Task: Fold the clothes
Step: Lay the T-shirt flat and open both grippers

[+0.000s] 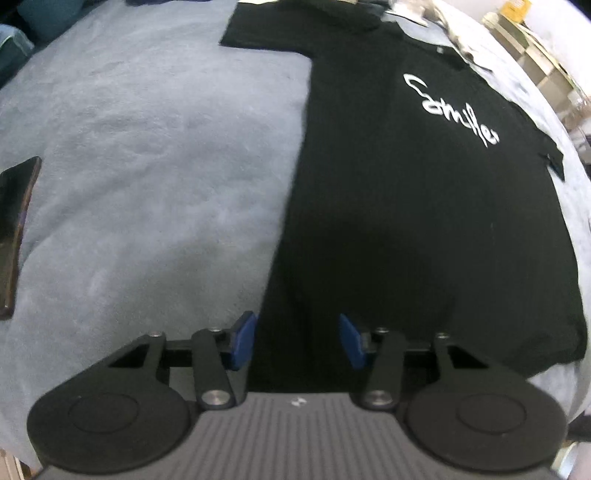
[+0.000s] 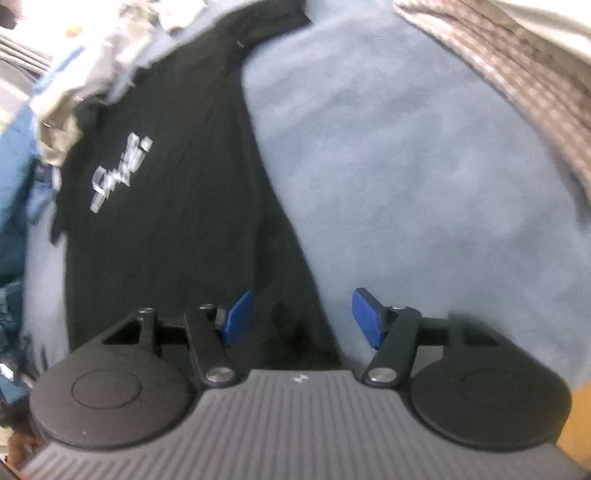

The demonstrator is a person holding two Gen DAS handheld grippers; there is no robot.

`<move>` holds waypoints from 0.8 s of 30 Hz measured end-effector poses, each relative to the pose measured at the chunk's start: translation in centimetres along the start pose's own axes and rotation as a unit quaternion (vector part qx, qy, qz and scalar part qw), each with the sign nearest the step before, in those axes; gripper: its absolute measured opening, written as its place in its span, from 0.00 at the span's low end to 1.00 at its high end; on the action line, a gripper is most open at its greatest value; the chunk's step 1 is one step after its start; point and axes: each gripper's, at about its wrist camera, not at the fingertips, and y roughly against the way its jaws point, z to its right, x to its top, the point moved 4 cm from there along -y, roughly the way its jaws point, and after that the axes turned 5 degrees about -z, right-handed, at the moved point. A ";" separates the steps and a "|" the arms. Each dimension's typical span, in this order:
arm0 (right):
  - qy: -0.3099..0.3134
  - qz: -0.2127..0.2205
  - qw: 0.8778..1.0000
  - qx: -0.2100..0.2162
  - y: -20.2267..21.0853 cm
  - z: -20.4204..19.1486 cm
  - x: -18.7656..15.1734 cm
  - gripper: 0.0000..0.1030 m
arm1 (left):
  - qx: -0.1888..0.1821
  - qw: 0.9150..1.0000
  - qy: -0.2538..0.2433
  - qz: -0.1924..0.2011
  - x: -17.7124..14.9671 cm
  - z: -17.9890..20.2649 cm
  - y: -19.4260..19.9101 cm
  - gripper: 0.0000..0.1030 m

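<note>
black t-shirt lies spread flat, front up, on a light blue fleece blanket. white script lettering runs across the chest. in the left wrist view one short sleeve reaches toward the far edge of the blanket; the other sleeve lies near the right edge. hem sits at the near edge, close under the grippers.

left gripper: jaws apart, released, nothing pinched. both blue pads hang above the near part of the shirt, at its left side seam; whether the pads touch the fabric i cannot tell.

right gripper: jaws apart, released, nothing between the pads. in the right wrist view its left pad sits over the black shirt and its right pad over bare blanket, so the shirt's side edge runs between them. this view is motion-blurred; contact cannot be judged.

other items: a dark phone lies on the blanket near its left edge, well apart from the shirt. a heap of pale and blue clothing rests at the collar end, overlapping the shirt's top edge. a grey striped fabric lies along the far right corner of the blanket in the right wrist view.
</note>
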 end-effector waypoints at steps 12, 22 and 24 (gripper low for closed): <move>0.109 -0.061 0.992 -0.008 -0.9 1.4 -5.5 0.57 | 0.021 1.000 -0.010 0.018 -2.3 0.2 2.1 0.50; 0.065 -0.033 0.997 0.014 -4.1 0.6 -1.8 0.56 | 0.027 0.999 -0.007 0.020 -1.5 -0.5 0.3 0.44; 0.074 -0.045 0.996 0.005 -4.4 0.1 -2.1 0.48 | 0.027 0.999 -0.009 0.017 -1.7 -0.5 0.2 0.38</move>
